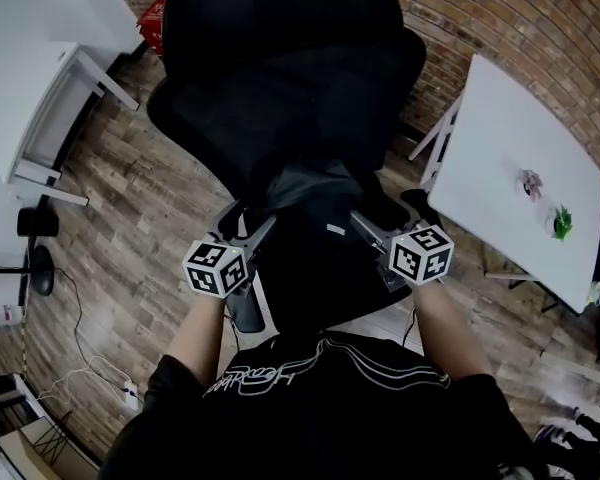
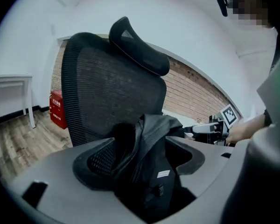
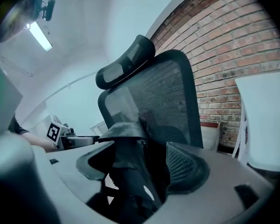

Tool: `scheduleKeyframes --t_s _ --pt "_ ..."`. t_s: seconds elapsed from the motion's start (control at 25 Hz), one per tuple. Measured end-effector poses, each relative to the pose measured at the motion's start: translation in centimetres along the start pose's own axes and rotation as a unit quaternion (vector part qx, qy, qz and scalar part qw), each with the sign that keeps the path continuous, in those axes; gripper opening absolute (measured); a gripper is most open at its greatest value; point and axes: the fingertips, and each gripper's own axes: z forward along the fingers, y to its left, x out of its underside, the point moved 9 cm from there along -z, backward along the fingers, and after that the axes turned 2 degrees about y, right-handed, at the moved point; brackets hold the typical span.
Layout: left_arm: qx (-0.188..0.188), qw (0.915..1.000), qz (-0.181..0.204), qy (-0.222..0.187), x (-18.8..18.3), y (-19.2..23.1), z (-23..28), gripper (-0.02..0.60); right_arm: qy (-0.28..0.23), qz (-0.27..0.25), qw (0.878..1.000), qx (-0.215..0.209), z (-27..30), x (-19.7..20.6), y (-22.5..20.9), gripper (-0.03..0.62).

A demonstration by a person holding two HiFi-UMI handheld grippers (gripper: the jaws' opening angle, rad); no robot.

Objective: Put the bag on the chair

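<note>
A black office chair (image 1: pixel 280 78) stands in front of me, its mesh back (image 2: pixel 112 92) upright. On its seat sits the black bag (image 1: pixel 320 258), slumped with a small white label. My left gripper (image 1: pixel 252 234) is at the bag's left side and my right gripper (image 1: pixel 373 232) at its right. Seen from the left gripper view, the bag (image 2: pixel 151 171) lies between the wide-spread jaws of the left gripper (image 2: pixel 140 160), and the pads stand off it. The right gripper view shows the same: the bag (image 3: pixel 130 171) sits loose between the jaws of the right gripper (image 3: pixel 142 164).
A white table (image 1: pixel 520 168) stands close to the chair's right, before a brick wall (image 1: pixel 500 18). At the left are a white desk (image 1: pixel 30 98), a black stand base (image 1: pixel 38 258) and cables (image 1: pixel 80 368) on the wooden floor. A red box (image 1: pixel 152 23) sits behind the chair.
</note>
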Motion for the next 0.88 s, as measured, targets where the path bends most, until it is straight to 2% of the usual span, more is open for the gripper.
scheduleKeyframes --t_s 0.08,0.24,0.36,0.44,0.48,0.56,0.64,0.72,0.76,0.88 --pt "0.015 0.9998 -0.009 -0.013 -0.2 -1.0 -1.5 0.341 -0.01 0.006 1.0 -0.005 -1.7 0.1 0.6 0.322" --pt "0.07 0.9971 -0.018 -0.021 -0.7 -4.5 -4.6 0.342 -0.028 0.002 0.999 -0.035 -5.1 -0.3 3.0 0.315" --pt "0.088 0.996 -0.011 -0.013 -0.8 -7.9 -6.7 0.341 -0.039 -0.011 0.998 -0.056 -8.0 -0.3 5.4 0.274" --pt "0.091 0.9956 -0.021 -0.011 -0.7 -10.1 -8.0 0.331 -0.053 -0.012 0.997 -0.062 -10.1 -0.1 6.7 0.188" --pt "0.096 0.9948 -0.031 -0.012 -0.6 -11.2 -8.8 0.316 -0.06 -0.011 0.996 -0.063 -11.1 -0.1 7.4 0.165" --pt "0.113 0.9924 -0.042 -0.024 -0.6 -13.3 -10.3 0.241 -0.074 -0.019 0.995 -0.063 -12.9 0.0 9.1 0.139" --pt "0.126 0.9908 -0.033 -0.038 -0.9 -15.4 -11.9 0.173 -0.085 -0.037 0.994 -0.06 -14.5 0.2 10.8 0.085" --pt "0.131 0.9904 -0.017 -0.041 -1.2 -17.4 -13.6 0.123 -0.094 -0.045 0.992 -0.065 -15.9 0.7 12.6 0.077" --pt "0.132 0.9904 -0.011 -0.039 -1.3 -18.2 -14.4 0.092 -0.099 -0.046 0.991 -0.072 -16.6 0.9 13.5 0.052" --pt "0.143 0.9885 0.0 -0.051 -1.3 -20.4 -16.8 0.054 -0.115 -0.053 0.987 -0.1 -18.9 1.3 15.9 -0.004"
